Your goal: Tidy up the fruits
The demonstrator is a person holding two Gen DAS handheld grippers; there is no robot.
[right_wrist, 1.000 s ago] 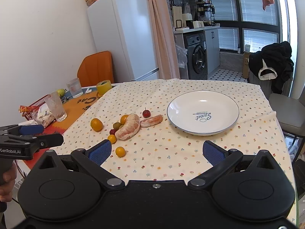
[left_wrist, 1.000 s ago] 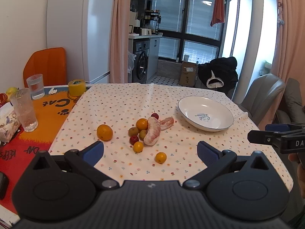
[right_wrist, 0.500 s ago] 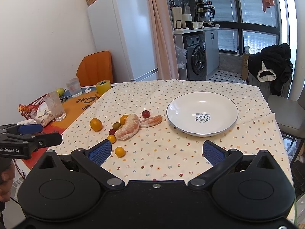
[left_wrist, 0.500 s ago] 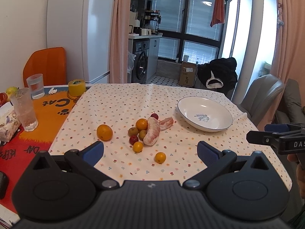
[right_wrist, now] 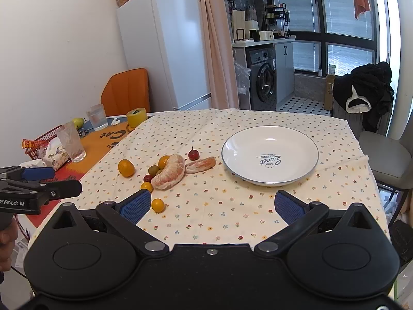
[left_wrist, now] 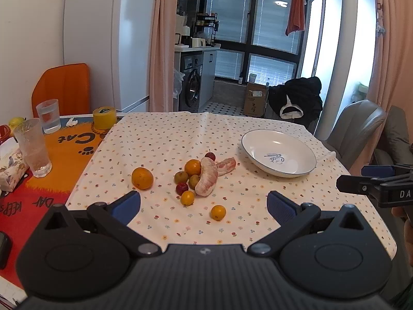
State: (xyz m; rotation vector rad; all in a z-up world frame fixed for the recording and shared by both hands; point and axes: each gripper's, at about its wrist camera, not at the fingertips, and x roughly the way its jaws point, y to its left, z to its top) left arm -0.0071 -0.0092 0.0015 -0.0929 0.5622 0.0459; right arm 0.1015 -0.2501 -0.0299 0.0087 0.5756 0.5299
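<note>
My left gripper (left_wrist: 204, 204) hangs above the near edge of the table (left_wrist: 160, 139), its two blue-padded fingers (left_wrist: 126, 205) spread wide with nothing between them, and the near hem of the flowered cloth runs just under them. Ahead of those fingers and between them lies the fruit: a small orange (left_wrist: 218, 212) nearest, alone on bare cloth, then a tight cluster where a peeled pomelo segment (left_wrist: 207, 180) leans against an orange, two greenish fruits and a red one, with a second segment (left_wrist: 226, 165) and a small red apple (left_wrist: 210, 155) just beyond. A larger orange (left_wrist: 142, 178) sits apart, ahead of my left finger. The white plate (left_wrist: 278, 152) stands empty ahead of my right finger, close to the table's right edge, with open cloth between it and the fruit. My right gripper (right_wrist: 213, 204) is held level over the same near edge, fingers (right_wrist: 136, 204) equally wide apart and empty; the plate (right_wrist: 269, 155) lies straight ahead between them, the fruit pile ahead of its left finger. Off to the left, past the cloth's edge, glasses (left_wrist: 33, 147) crowd an orange mat.
</note>
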